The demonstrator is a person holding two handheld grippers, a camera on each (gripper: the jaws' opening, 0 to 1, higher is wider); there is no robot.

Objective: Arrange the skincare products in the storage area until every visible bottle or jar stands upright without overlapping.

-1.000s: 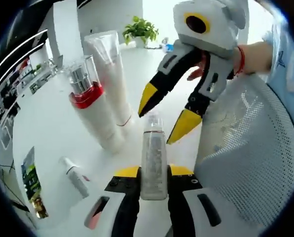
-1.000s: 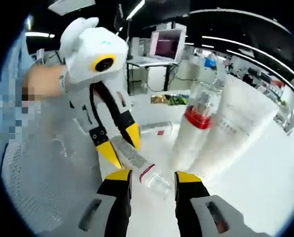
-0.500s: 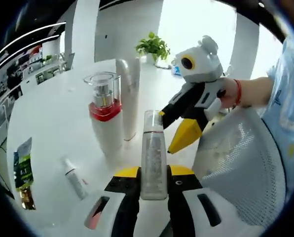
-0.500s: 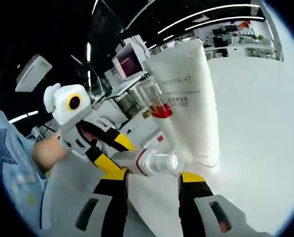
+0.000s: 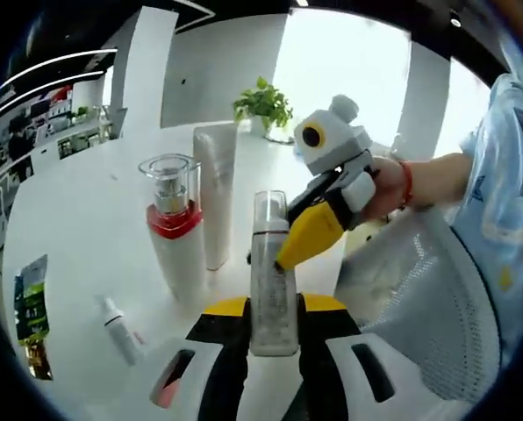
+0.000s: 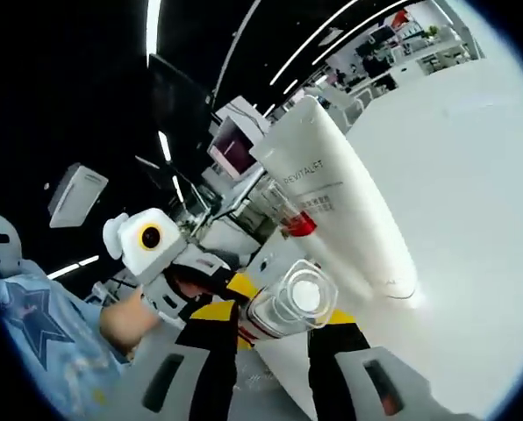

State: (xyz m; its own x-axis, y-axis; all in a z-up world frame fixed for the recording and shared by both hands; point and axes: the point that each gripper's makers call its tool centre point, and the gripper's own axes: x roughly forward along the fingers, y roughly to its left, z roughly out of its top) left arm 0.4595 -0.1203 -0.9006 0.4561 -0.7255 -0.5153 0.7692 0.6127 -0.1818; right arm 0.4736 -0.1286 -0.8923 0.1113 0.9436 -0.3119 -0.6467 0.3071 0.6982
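A slim clear bottle (image 5: 271, 289) with a see-through cap stands upright between my left gripper's (image 5: 272, 307) jaws, which are shut on its body. My right gripper (image 5: 266, 259) reaches in from the right, and its yellow fingers (image 5: 310, 232) straddle the bottle's upper part. In the right gripper view the clear cap (image 6: 297, 301) sits between my right gripper's (image 6: 275, 314) jaws, which stand apart. The left gripper (image 6: 226, 303) holds the bottle from behind there. A white pump bottle with a red band (image 5: 175, 241) and a white tube (image 5: 216, 197) stand upright on the table.
A small tube (image 5: 119, 329) lies flat on the white table (image 5: 77, 219), with a green sachet (image 5: 29, 316) further left. A white mesh basket (image 5: 419, 307) sits at the right. A potted plant (image 5: 261, 103) stands at the far edge. A person's hand (image 5: 393, 184) holds the right gripper.
My right gripper has moved in onto the bottle's top, so the cap now lies between its jaws. The left gripper keeps its hold. Both views have shifted with the hands.
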